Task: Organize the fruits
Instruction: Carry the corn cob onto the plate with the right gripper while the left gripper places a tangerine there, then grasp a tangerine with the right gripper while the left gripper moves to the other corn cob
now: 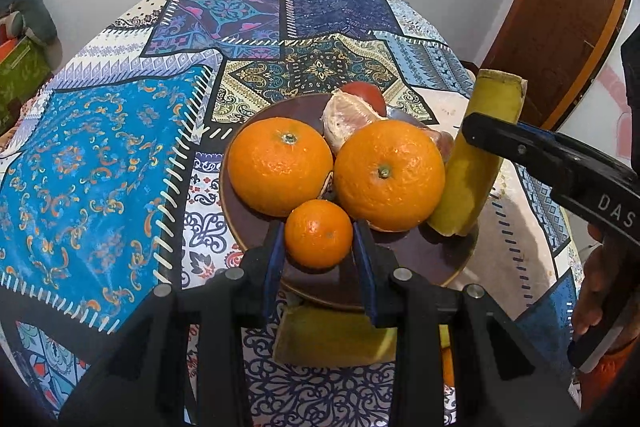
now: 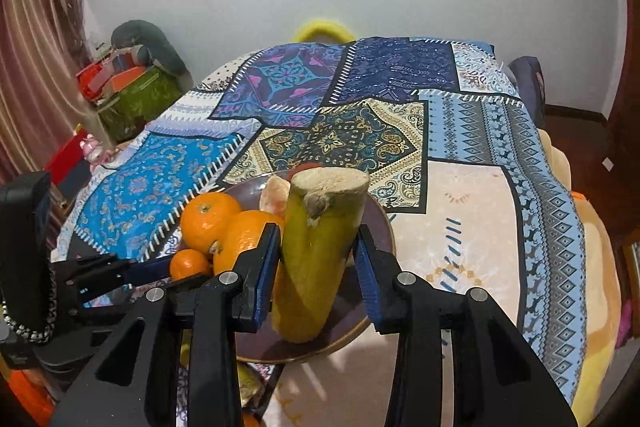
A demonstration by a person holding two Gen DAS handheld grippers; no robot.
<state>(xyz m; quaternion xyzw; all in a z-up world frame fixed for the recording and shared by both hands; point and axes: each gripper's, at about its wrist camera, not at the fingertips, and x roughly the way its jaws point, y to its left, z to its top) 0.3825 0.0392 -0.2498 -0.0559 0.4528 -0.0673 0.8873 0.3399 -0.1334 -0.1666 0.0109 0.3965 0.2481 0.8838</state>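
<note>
A dark brown plate (image 1: 424, 259) holds two big oranges (image 1: 280, 167) (image 1: 390, 173), a peeled citrus piece (image 1: 348, 117) and a red fruit (image 1: 366, 95) behind. My left gripper (image 1: 319, 239) is shut on a small mandarin (image 1: 319, 233) at the plate's near edge. My right gripper (image 2: 318, 259) is shut on a yellow-green cut stalk piece (image 2: 320, 247), standing tilted on the plate's right side; it also shows in the left wrist view (image 1: 476, 163). The plate (image 2: 376, 227), the oranges (image 2: 208, 217) and the mandarin (image 2: 190, 265) show in the right wrist view.
A patchwork cloth (image 1: 100, 167) covers the table. Another yellow-green piece (image 1: 332, 337) lies on the cloth just in front of the plate, under my left gripper. Boxes and clutter (image 2: 128, 87) stand beyond the table's left edge. A yellow cushion (image 2: 324, 27) is behind the table.
</note>
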